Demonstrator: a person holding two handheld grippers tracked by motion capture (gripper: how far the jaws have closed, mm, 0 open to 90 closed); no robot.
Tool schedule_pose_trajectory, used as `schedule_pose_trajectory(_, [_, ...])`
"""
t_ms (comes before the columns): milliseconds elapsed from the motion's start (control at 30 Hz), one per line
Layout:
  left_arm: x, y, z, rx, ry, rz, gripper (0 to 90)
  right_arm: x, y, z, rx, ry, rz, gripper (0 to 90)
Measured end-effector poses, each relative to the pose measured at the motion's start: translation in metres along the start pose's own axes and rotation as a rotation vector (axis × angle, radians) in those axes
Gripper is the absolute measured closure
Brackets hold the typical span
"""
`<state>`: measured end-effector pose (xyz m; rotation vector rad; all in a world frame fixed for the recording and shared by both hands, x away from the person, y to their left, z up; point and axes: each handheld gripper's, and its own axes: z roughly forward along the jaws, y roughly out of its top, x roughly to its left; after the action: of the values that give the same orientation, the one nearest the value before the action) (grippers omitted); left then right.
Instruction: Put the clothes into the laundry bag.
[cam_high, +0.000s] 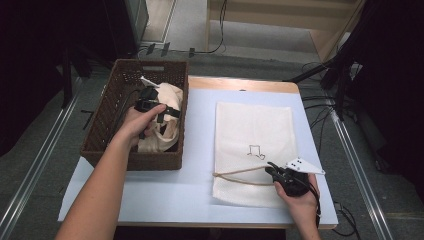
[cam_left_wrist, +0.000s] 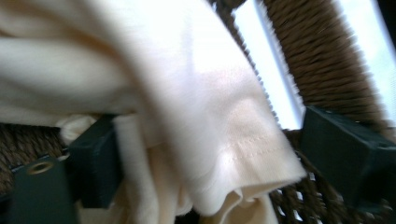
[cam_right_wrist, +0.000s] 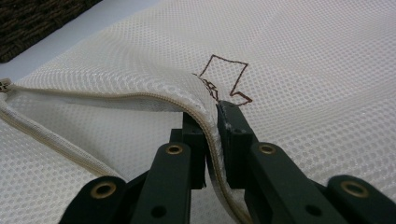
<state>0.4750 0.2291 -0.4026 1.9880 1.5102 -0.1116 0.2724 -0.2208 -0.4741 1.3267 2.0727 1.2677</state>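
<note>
Right gripper (cam_right_wrist: 212, 121) pinches the mesh bag (cam_high: 252, 150) zipper edge, lifting its mouth on the table (cam_high: 197, 150). Left gripper (cam_left_wrist: 205, 158) jaws spread around cream cloth (cam_left_wrist: 196, 107) in the basket (cam_high: 105, 125). We close deeper on cloth before lifting.

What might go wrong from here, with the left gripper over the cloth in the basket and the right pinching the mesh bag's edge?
1. The left gripper is open, its jaws either side of the cream cloth without pressing it; closing here may catch only a loose fold.
2. The jaws sit close to the wicker basket wall and might snag the weave.
3. The right gripper pinches only a thin strip of the mesh bag at its zipper edge; a tug could free it.
</note>
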Motion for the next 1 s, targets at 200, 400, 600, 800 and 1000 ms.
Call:
schedule_pose_trajectory(200, [-0.002, 0.001, 0.026, 0.090, 0.141, -0.051, 11.6, 0.000, 0.000, 0.000, 0.000, -0.001, -0.003, 83.2])
schedule_pose_trajectory(400, [-0.001, -0.003, 0.026, 0.114, 0.201, 0.031, 30.9, 0.000, -0.002, 0.001, 0.008, 0.001, 0.001, 83.2])
schedule_pose_trajectory(600, [-0.007, -0.004, 0.024, 0.142, 0.269, 0.109, 57.8, 0.000, -0.002, 0.002, 0.009, 0.000, 0.003, 83.1])
schedule_pose_trajectory(800, [0.000, -0.004, -0.001, 0.165, 0.482, 0.157, 61.6, 0.000, -0.004, 0.000, 0.006, 0.001, 0.002, 83.0])
schedule_pose_trajectory(1000, [0.036, -0.016, -0.026, 0.104, 0.425, 0.027, 54.9, 0.000, -0.004, 0.001, 0.005, 0.000, 0.002, 83.0])
